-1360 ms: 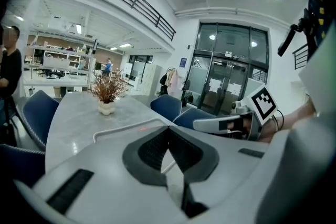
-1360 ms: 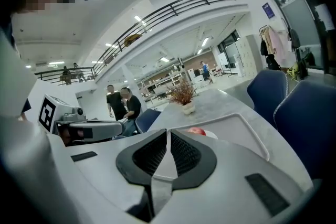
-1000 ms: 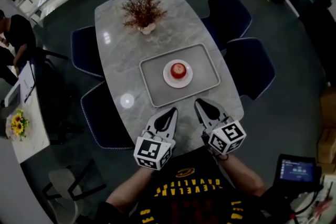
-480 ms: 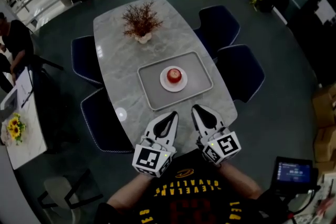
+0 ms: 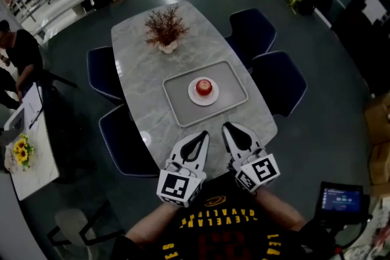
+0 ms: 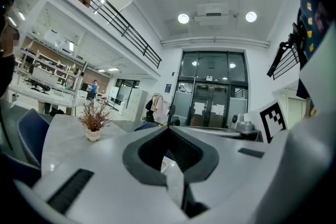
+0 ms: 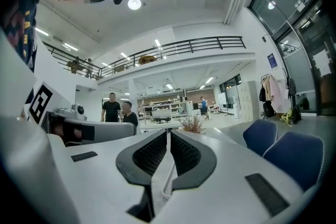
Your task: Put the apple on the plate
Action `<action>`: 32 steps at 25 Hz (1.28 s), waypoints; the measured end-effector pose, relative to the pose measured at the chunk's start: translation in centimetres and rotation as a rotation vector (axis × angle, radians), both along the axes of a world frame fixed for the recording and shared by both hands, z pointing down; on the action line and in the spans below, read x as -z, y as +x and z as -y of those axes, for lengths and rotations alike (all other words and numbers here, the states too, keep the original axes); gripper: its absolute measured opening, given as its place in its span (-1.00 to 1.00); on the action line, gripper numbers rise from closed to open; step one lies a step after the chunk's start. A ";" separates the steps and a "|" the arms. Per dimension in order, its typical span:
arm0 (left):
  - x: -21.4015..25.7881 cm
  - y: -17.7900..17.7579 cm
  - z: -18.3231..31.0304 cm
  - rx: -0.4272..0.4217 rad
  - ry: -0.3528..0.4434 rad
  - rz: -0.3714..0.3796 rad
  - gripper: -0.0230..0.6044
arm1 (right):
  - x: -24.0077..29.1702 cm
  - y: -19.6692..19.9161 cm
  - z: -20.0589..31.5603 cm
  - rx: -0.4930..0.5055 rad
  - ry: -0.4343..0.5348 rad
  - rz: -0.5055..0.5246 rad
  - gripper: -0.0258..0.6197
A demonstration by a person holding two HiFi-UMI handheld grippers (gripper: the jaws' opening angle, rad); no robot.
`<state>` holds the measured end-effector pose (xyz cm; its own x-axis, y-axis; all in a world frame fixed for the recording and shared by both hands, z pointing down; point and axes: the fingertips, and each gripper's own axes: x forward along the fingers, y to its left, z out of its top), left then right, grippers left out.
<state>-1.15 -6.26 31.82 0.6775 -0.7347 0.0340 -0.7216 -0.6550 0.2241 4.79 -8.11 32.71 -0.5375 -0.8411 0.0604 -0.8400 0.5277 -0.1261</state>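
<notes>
1. Two dark blue chairs (image 5: 105, 72) stand tucked along the table's left edge.
2. The left gripper (image 5: 202, 136) hovers over the near edge of the grey marble table (image 5: 144, 79). In the left gripper view its fingers (image 6: 157, 141) meet at the tips with nothing clamped between them.
3. A dried plant (image 5: 165, 26) in a small pale pot stands near the table's far edge.
4. A grey tray (image 5: 177, 101) lies in the middle of the table. A white plate (image 5: 194, 96) sits at its centre, and the red apple (image 5: 204, 87) rests on the plate, well apart from both grippers.
5. The right gripper (image 5: 226, 127) hovers just beside the left one at the near edge. Its fingers (image 7: 185, 152) are together, empty, with only a thin slit between them.
6. Two more blue chairs (image 5: 281, 81) stand along the table's right edge.
</notes>
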 end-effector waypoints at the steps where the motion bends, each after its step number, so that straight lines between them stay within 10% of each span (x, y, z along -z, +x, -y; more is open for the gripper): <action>1: 0.1 0.1 -0.1 -0.006 -0.005 0.005 -0.92 | 0.0 0.0 0.0 0.000 0.002 -0.001 -0.83; 32: 1.5 1.1 -3.0 -0.013 0.058 0.034 -0.92 | 1.3 0.7 -3.6 -0.008 0.033 0.011 -0.83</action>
